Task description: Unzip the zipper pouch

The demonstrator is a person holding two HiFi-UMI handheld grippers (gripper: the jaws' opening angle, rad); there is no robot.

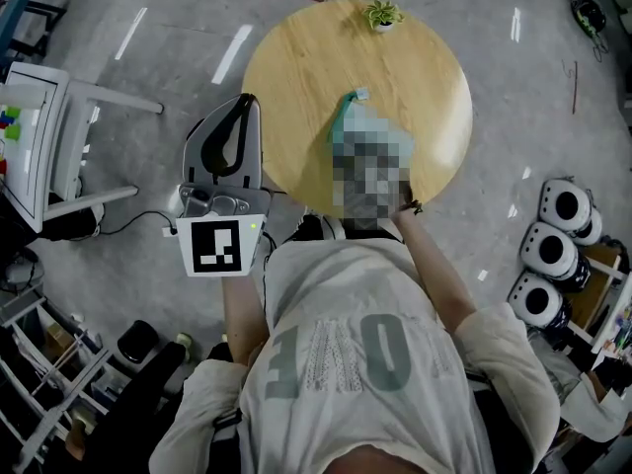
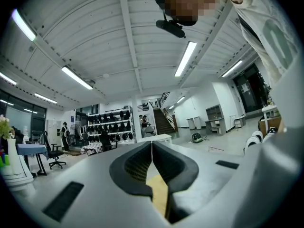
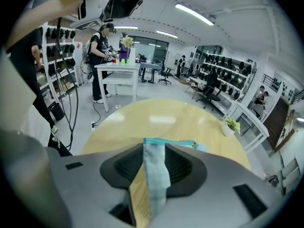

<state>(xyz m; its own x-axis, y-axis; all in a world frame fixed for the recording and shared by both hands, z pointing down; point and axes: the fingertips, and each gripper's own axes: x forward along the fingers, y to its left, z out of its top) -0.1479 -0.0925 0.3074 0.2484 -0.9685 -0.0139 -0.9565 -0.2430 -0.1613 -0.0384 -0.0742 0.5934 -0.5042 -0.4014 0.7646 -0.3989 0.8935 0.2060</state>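
Observation:
A teal zipper pouch [image 1: 348,117] lies on the round wooden table [image 1: 296,57], its near part hidden behind a mosaic patch that also covers my right gripper in the head view. In the right gripper view the pouch's pale teal fabric [image 3: 156,175] stands as a strip between the jaws of my right gripper [image 3: 154,146] and fills the gap between the pads. My left gripper [image 1: 245,102] hangs off the table's left edge, away from the pouch. Its jaws meet at the tips in the left gripper view [image 2: 152,144], with nothing between them.
A small potted plant [image 1: 382,15] stands at the table's far edge, also seen in the right gripper view [image 3: 231,126]. A white table [image 1: 39,136] is at the left and several round white devices [image 1: 553,250] at the right. People [image 3: 99,65] stand by a far table.

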